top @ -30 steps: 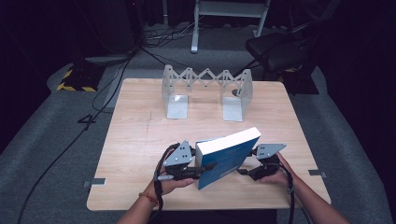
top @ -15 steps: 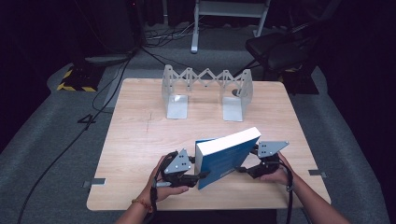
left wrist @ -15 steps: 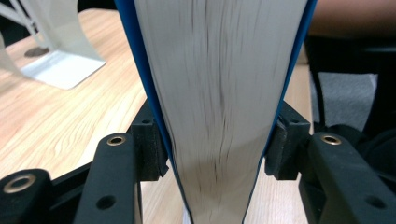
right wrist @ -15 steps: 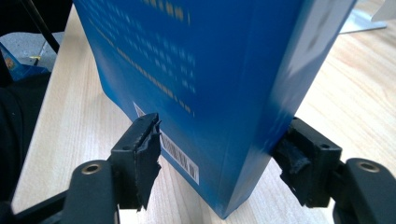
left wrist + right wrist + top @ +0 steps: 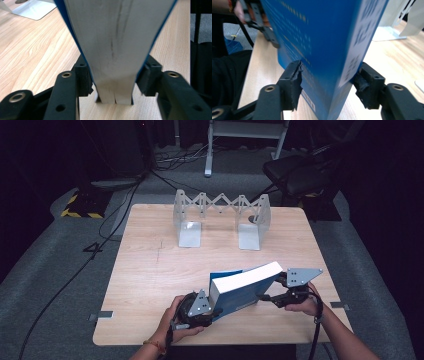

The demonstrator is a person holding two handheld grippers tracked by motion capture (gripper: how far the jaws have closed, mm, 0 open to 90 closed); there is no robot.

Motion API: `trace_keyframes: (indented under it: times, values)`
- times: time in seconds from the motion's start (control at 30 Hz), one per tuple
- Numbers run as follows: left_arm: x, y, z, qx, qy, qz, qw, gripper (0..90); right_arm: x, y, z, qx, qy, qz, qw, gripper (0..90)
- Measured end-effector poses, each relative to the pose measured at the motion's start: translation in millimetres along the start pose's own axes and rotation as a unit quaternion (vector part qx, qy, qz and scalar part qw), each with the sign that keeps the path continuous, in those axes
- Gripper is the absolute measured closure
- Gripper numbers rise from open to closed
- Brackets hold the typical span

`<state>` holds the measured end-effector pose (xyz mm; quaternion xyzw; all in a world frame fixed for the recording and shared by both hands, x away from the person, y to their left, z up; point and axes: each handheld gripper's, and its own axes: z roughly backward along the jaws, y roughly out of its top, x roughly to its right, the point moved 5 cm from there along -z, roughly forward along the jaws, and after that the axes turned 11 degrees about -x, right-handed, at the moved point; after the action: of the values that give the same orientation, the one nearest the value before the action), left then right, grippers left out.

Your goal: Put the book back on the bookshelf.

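left gripper (image 5: 212, 312) jaws clamp blue book (image 5: 245, 287) fore-edge; right gripper (image 5: 267, 297) jaws closing around spine

a metal expanding bookend rack (image 5: 221, 217) stands at the wooden table's (image 5: 150, 270) far edge, black chair (image 5: 300, 172) behind.

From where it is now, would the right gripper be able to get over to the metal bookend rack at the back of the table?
Probably yes. The bare tabletop lies open between the right gripper and the rack. But its fingers straddle the blue book, which the left gripper clamps, so the book likely travels along.
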<state>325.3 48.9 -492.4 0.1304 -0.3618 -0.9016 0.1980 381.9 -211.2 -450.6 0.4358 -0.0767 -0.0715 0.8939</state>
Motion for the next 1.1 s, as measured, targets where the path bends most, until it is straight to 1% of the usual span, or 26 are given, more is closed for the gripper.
trace_keyframes:
  times: [0.07,0.1,0.13,0.17,0.2,0.27,0.3,0.33,0.4,0.43,0.47,0.53,0.6,0.63,0.7,0.77,0.87,0.9,0.93,1.0,1.03,1.07,1.1]
  values:
    - [-4.9,-1.1,-0.7,0.006,-0.004,0.012,0.9999,53.6,-2.8,3.5,3.7,0.003,-0.003,0.011,0.9999,46.1]
    - [-6.2,-1.1,-0.7,0.005,-0.002,0.012,0.9999,53.2,-4.8,5.4,4.7,0.003,-0.004,0.013,0.9999,46.7]
    - [-7.3,-1.2,-1.0,0.007,-0.003,0.017,0.9998,52.7,-5.5,6.2,5.2,0.002,-0.006,0.018,0.9998,47.2]
    - [-7.3,-1.2,-1.0,0.007,-0.003,0.017,0.9998,52.1,-5.5,6.2,5.2,0.002,-0.006,0.018,0.9998,47.2]
    - [-9.4,-1.6,-1.1,0.012,-0.011,0.023,0.9996,52.1,-7.0,6.9,5.8,0.000,-0.006,0.020,0.9998,47.7]
    - [-11.6,-1.3,-0.8,0.014,-0.016,0.028,0.9994,50.9,-9.7,9.3,7.0,-0.004,-0.006,0.025,0.9997,49.0]
    - [-14.1,-0.9,-0.2,0.016,-0.021,0.027,0.9993,50.9,-10.2,10.0,7.1,-0.006,-0.006,0.023,0.9997,49.4]
    - [-15.1,-0.3,0.7,0.017,-0.021,0.029,0.9992,50.9,-10.1,11.7,6.7,-0.009,-0.007,0.020,0.9997,49.5]
    - [-17.5,2.5,5.6,0.030,-0.027,0.037,0.9985,50.5,-9.1,13.8,6.2,-0.007,-0.007,0.014,0.9999,50.2]
    - [-19.3,3.9,8.4,0.037,-0.027,0.038,0.9982,50.3,-8.1,14.6,6.1,-0.002,-0.004,0.006,1.0000,50.3]
    - [-20.0,4.7,9.6,0.039,-0.026,0.038,0.9982,49.9,-7.5,15.3,5.6,0.000,-0.002,0.003,1.0000,50.8]
    - [-22.5,6.2,12.0,0.045,-0.022,0.039,0.9980,49.3,-7.1,16.6,4.4,-0.003,-0.006,0.000,1.0000,50.8]
    - [-28.7,6.0,13.6,0.053,-0.025,0.047,0.9972,47.9,-7.4,18.5,3.3,-0.003,-0.009,-0.003,1.0000,51.6]
    - [-31.6,5.6,13.6,0.055,-0.023,0.050,0.9970,46.9,-8.2,19.8,2.5,-0.004,-0.009,-0.011,0.9999,52.2]
    - [-36.6,6.1,14.9,0.060,-0.012,0.055,0.9966,44.6,-9.8,22.2,1.1,-0.007,-0.017,-0.013,0.9997,53.9]
    - [-40.3,6.8,16.6,0.064,-0.009,0.064,0.9959,41.8,-11.0,23.1,0.3,-0.003,-0.012,-0.015,0.9998,56.0]
    - [-41.6,8.5,18.5,0.059,-0.003,0.055,0.9968,41.0,-12.4,24.1,-0.2,-0.002,-0.011,-0.014,0.9998,56.7]
    - [-41.8,9.5,20.6,0.066,-0.004,0.058,0.9961,40.9,-12.5,24.3,-0.3,-0.003,-0.012,-0.011,0.9999,56.6]
    - [-43.4,10.4,24.2,0.078,-0.004,0.061,0.9951,40.8,-12.7,24.4,-0.4,-0.003,-0.014,-0.010,0.9998,56.5]
    - [-45.1,11.1,29.9,0.094,-0.005,0.070,0.9930,40.7,-12.1,24.9,-1.5,0.000,-0.017,-0.012,0.9998,56.2]
    - [-45.6,11.7,32.0,0.095,-0.003,0.069,0.9931,40.9,-12.0,25.7,-2.3,0.002,-0.019,-0.015,0.9997,55.9]
    - [-45.9,12.4,34.6,0.095,0.002,0.064,0.9934,41.0,-11.3,26.5,-2.9,0.004,-0.018,-0.014,0.9997,55.8]
    - [-45.6,12.8,35.5,0.097,0.000,0.064,0.9932,41.7,-11.5,27.9,-3.5,0.007,-0.013,-0.017,0.9998,55.4]
